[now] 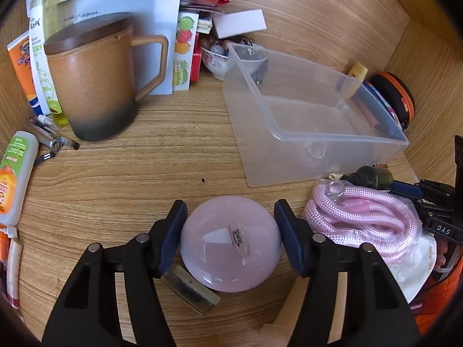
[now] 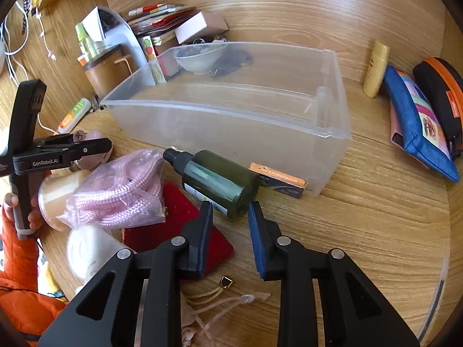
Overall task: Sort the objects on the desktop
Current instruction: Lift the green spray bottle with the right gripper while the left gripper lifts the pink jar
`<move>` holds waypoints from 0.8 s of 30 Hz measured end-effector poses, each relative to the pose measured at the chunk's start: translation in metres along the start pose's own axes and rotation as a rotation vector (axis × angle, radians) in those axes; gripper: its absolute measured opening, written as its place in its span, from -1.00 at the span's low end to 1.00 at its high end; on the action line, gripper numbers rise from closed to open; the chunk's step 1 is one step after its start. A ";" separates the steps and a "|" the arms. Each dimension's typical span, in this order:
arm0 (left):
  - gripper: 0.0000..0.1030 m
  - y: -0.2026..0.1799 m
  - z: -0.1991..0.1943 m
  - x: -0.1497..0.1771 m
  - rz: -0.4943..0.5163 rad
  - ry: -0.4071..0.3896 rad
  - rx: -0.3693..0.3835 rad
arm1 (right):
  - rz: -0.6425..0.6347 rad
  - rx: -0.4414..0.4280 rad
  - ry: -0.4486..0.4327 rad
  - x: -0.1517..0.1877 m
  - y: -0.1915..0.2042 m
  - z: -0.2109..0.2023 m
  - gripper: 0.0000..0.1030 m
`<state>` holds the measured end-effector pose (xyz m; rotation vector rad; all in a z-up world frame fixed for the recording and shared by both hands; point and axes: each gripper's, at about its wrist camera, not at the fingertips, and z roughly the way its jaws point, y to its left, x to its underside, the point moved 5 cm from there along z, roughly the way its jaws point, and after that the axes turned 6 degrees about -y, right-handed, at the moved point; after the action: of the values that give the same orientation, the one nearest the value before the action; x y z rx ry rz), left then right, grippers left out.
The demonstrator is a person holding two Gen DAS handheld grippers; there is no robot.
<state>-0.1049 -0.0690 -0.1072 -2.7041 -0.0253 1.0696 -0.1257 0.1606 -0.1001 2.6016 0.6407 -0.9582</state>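
Note:
My left gripper [image 1: 230, 225] is shut on a round pink case [image 1: 231, 245] with a small rabbit sticker, its pads pressed on both sides, just above the wooden desk. A clear plastic bin [image 1: 303, 121] stands ahead to the right, empty. My right gripper [image 2: 230, 222] is open, its fingertips just short of the base of a dark green spray bottle [image 2: 217, 182] lying on its side before the bin [image 2: 231, 115]. The left gripper also shows in the right wrist view [image 2: 72, 150], at the left.
A brown mug [image 1: 92, 86], tubes, pens and papers crowd the left. A pink rope in a bag [image 1: 364, 217] [image 2: 121, 190], a red pouch [image 2: 179, 225], a copper blade box [image 2: 277, 180], a yellow tube [image 2: 376, 69] and zip pouches [image 2: 419, 124] lie around the bin.

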 end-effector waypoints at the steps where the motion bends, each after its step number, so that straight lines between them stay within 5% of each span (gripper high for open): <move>1: 0.20 0.001 -0.001 0.000 0.000 -0.002 0.003 | -0.001 0.005 -0.003 -0.002 0.002 -0.001 -0.46; 4: 0.20 0.000 -0.002 -0.001 0.004 -0.010 0.007 | -0.013 0.021 -0.008 -0.005 0.009 0.001 -0.19; 24: 0.20 -0.010 -0.001 0.002 0.084 -0.030 -0.033 | 0.054 0.029 0.047 -0.015 0.023 0.035 0.18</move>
<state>-0.1023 -0.0588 -0.1055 -2.7404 0.0673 1.1428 -0.1432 0.1215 -0.1129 2.6604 0.5686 -0.8986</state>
